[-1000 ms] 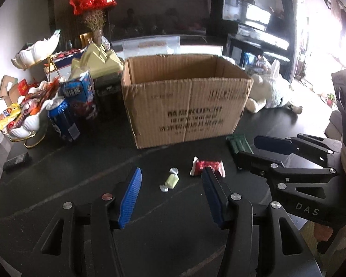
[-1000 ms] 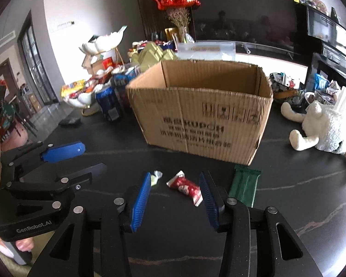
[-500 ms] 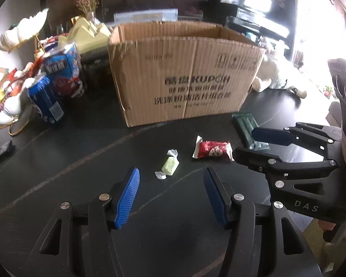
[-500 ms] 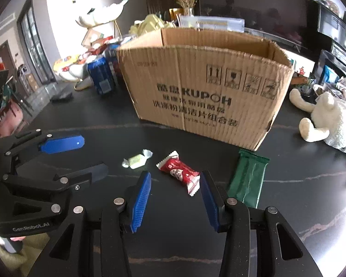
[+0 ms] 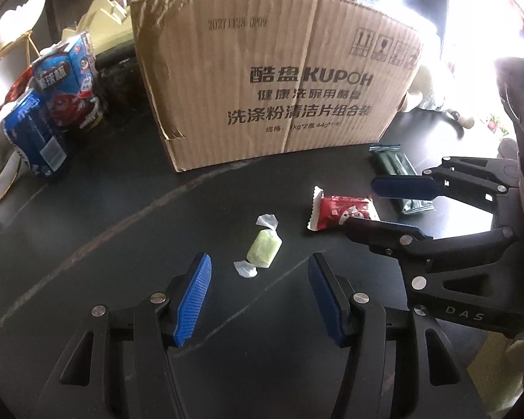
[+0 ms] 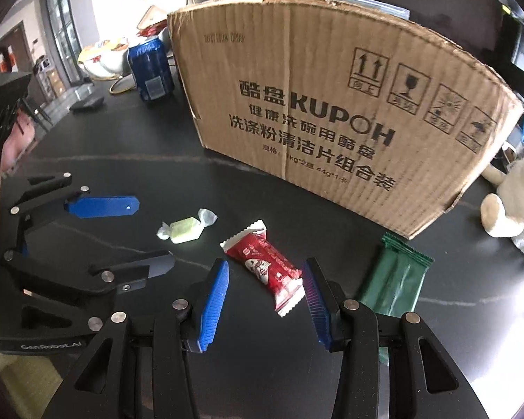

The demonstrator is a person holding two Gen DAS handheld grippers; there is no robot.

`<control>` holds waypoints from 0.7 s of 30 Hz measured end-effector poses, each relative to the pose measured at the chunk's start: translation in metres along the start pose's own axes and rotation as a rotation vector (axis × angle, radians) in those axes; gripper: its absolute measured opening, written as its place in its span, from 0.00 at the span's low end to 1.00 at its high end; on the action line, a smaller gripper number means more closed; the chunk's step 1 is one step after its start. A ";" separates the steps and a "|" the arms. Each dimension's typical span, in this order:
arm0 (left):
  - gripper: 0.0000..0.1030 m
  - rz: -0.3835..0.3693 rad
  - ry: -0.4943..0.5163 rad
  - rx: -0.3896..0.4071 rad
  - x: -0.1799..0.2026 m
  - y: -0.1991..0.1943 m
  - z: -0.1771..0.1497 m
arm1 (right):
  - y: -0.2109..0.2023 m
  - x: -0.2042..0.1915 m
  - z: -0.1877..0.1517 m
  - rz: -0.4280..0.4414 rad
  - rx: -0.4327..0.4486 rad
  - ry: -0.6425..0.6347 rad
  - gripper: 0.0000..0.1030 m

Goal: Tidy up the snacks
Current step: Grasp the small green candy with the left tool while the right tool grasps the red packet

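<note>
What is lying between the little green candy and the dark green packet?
The red snack packet lies between the green candy and the dark green packet, flat on the black table; the right wrist view shows it best.

Right hand-held gripper (image 6: 267, 281) parted around red snack packet (image 6: 269, 267), green bar (image 6: 396, 279) beside, cardboard box (image 6: 332, 104) behind

Left hand-held gripper (image 5: 258, 272): black frame, blue ribbed pads, tilted steeply downward; jaws parted, nothing between the pads. In the right wrist view it shows side-on at left (image 6: 150, 234), one blue finger (image 6: 101, 206) above, one dark finger below.

Right hand-held gripper (image 6: 266, 281): same build, same downward tilt; jaws parted, pads gripping nothing. In the left wrist view it lies side-on at right (image 5: 363, 206).
</note>
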State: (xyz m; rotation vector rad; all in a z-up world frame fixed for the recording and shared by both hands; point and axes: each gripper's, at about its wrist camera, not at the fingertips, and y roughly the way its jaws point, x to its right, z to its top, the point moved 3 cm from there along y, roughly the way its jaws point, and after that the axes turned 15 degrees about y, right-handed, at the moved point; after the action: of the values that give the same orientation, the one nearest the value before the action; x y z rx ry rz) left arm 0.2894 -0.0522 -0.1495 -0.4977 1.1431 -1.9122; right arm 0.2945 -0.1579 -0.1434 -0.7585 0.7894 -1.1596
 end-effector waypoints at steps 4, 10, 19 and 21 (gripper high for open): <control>0.52 -0.004 0.013 -0.002 -0.001 0.006 0.002 | 0.008 0.001 0.002 0.001 -0.016 -0.005 0.44; 0.42 -0.017 0.024 -0.002 -0.001 0.012 0.006 | 0.014 0.002 0.004 0.002 -0.023 -0.002 0.44; 0.30 -0.044 -0.001 -0.021 -0.001 0.026 0.010 | 0.022 0.004 0.002 0.026 -0.048 0.027 0.41; 0.23 -0.039 -0.009 -0.022 -0.002 0.026 0.009 | 0.022 0.005 0.001 0.031 -0.054 0.032 0.32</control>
State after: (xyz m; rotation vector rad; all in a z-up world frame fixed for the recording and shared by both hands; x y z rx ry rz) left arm 0.3085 -0.0613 -0.1674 -0.5445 1.1575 -1.9304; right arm 0.3070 -0.1571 -0.1625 -0.7714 0.8589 -1.1286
